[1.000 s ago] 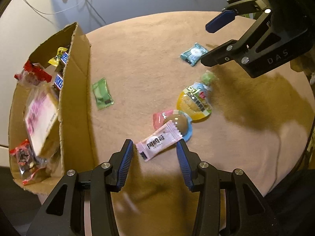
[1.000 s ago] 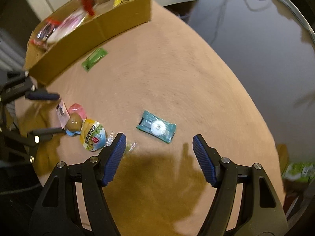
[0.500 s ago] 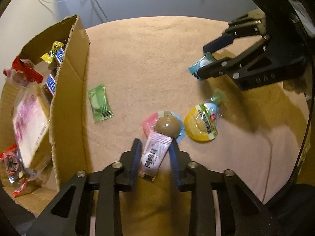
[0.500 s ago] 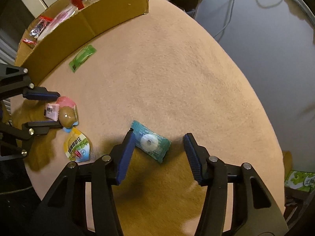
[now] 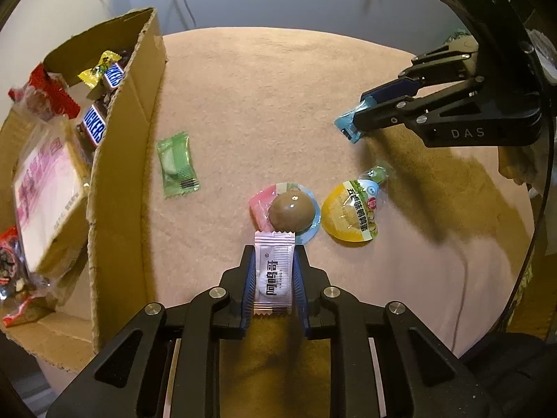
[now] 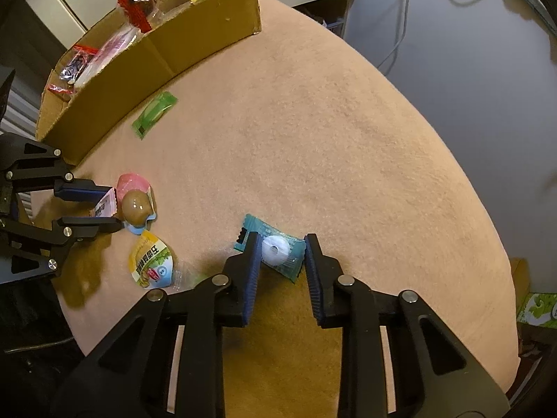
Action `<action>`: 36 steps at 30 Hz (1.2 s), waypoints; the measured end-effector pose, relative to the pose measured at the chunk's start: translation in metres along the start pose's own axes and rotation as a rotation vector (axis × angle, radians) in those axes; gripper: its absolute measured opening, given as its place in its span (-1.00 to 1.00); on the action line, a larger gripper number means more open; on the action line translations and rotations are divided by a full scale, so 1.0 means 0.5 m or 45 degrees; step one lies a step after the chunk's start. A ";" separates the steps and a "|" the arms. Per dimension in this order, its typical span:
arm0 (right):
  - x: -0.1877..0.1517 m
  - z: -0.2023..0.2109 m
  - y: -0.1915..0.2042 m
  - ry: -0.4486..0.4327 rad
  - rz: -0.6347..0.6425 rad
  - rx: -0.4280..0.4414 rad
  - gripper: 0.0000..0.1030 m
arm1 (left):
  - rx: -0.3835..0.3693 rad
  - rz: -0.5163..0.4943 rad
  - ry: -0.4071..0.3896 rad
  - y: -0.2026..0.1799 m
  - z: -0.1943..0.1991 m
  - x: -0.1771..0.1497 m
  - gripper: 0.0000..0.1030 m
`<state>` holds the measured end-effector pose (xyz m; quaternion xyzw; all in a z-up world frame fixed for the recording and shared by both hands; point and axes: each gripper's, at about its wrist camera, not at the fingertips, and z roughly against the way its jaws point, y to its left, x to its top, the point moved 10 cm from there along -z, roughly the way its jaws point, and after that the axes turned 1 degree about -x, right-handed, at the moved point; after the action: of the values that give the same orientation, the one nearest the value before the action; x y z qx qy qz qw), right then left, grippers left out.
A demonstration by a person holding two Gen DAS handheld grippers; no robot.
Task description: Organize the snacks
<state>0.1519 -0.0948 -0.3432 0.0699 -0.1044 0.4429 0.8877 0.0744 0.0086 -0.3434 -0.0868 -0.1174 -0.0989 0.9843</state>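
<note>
left gripper (image 5: 273, 278) clamping pink sachet (image 5: 273, 273), right gripper (image 6: 281, 261) pinching teal candy (image 6: 275, 251)

Five loose snacks on the surface (image 6: 313, 139): one pink sachet (image 5: 273, 271), one teal candy (image 6: 275, 249), one green packet (image 5: 177, 164), one brown jelly cup (image 5: 290, 210), one yellow jelly cup (image 5: 351, 210). One cardboard box (image 5: 122, 174). Two claws: left claw (image 5: 273, 278), right claw (image 6: 281, 264).

left claw (image 5: 273, 280): clamped tight | right claw (image 6: 281, 261): nearly closed, low
</note>
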 end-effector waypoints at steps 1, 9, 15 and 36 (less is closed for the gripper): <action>-0.001 0.000 -0.001 0.000 -0.002 -0.001 -0.50 | 0.002 0.000 -0.004 0.005 -0.002 0.004 -0.64; 0.002 -0.007 -0.014 0.010 -0.062 0.047 -0.48 | 0.027 -0.001 -0.039 -0.012 -0.005 -0.018 -0.61; 0.006 -0.008 -0.007 0.036 -0.010 0.020 -0.32 | 0.020 -0.006 -0.036 -0.009 -0.001 -0.025 -0.62; -0.039 0.035 0.024 -0.016 -0.049 0.052 -0.81 | 0.034 0.034 -0.076 -0.001 0.022 -0.040 -0.67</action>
<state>0.1289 -0.1064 -0.3306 0.0928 -0.0996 0.4275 0.8937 0.0531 0.0139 -0.3380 -0.0780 -0.1468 -0.0815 0.9827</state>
